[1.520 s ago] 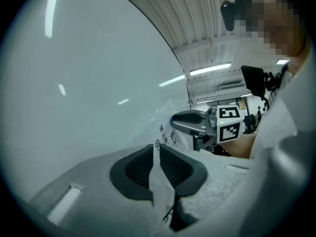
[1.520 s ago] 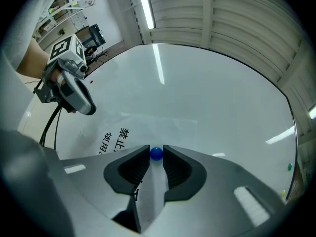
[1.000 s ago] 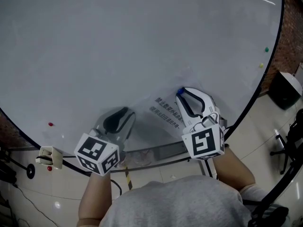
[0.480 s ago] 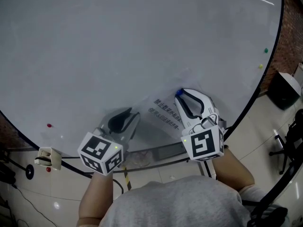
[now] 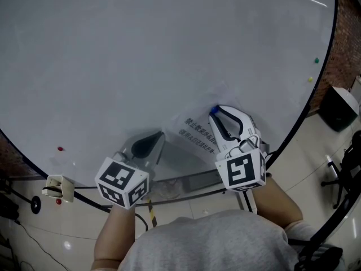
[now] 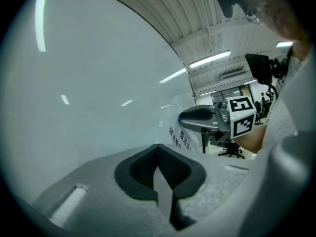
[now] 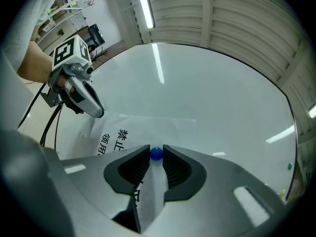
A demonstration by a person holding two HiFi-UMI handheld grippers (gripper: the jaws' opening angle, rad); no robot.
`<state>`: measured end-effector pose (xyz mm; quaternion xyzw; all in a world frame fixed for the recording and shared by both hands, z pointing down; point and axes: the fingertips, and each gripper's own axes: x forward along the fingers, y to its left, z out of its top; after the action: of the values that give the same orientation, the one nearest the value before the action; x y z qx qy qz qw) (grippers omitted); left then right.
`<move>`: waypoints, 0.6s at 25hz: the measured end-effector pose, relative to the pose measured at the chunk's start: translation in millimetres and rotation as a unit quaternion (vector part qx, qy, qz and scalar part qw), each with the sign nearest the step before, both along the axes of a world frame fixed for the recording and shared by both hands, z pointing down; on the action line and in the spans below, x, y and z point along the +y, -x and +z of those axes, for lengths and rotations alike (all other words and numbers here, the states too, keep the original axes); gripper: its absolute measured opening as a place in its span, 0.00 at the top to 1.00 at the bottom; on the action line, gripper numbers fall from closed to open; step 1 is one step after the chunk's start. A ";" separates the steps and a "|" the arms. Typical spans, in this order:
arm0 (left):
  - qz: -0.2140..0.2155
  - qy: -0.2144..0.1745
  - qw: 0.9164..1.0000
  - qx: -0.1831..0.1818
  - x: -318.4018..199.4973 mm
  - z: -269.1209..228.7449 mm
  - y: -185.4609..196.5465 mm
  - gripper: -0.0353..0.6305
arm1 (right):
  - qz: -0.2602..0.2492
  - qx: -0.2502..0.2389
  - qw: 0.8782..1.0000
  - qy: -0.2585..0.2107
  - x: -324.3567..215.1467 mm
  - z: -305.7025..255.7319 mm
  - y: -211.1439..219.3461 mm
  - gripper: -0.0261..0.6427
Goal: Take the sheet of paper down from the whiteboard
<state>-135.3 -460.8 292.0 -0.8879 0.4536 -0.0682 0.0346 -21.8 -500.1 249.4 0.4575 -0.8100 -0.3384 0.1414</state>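
Head view: we are seeing the left gripper (image 5: 159, 136) sitting at the near-left edge of the sheet of paper (image 5: 194, 130), which is hanging low on the whiteboard (image 5: 141, 55). Left gripper view: its jaws have just been closing and are now pressed together, apparently nipping that edge, so we are judging the sheet secured. Right gripper view: the right gripper (image 7: 156, 151) is pinching the blue magnet (image 7: 156, 154) on the sheet's right part, likely the next thing to come off.

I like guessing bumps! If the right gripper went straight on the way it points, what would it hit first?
The right gripper pinches the blue magnet, so next would probably come the sheet of paper behind it, on the whiteboard. How near the tips are is unclear.
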 end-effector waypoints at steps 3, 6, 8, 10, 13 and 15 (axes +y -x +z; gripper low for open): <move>0.006 0.004 1.000 0.006 1.2 -0.4 1.6 0.94 | 0.000 -0.002 1.000 0.008 0.3 -1.2 2.1 0.83; 0.007 0.006 1.000 0.007 2.7 -1.2 2.2 0.94 | -0.001 -0.003 1.000 0.009 0.6 -2.1 2.7 0.84; 0.005 0.007 1.000 0.006 3.8 -1.7 2.7 0.94 | -0.003 -0.003 1.000 0.012 1.1 -1.8 2.4 0.84; 0.003 0.010 1.000 0.009 4.9 -3.3 3.6 0.94 | -0.009 -0.005 1.000 0.011 0.5 -1.0 1.5 0.84; -0.003 0.013 1.000 0.007 6.3 -6.5 4.9 0.94 | -0.012 -0.005 1.000 0.011 1.3 -2.9 -1.4 0.84; -0.006 0.016 1.000 0.007 7.7 -7.2 4.9 0.94 | -0.014 -0.006 1.000 0.013 2.5 -4.2 -3.8 0.84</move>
<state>-140.2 -453.1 284.7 -0.8860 0.4582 -0.0693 0.0172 -18.0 -497.6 245.3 0.4461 -0.8217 -0.3268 0.1379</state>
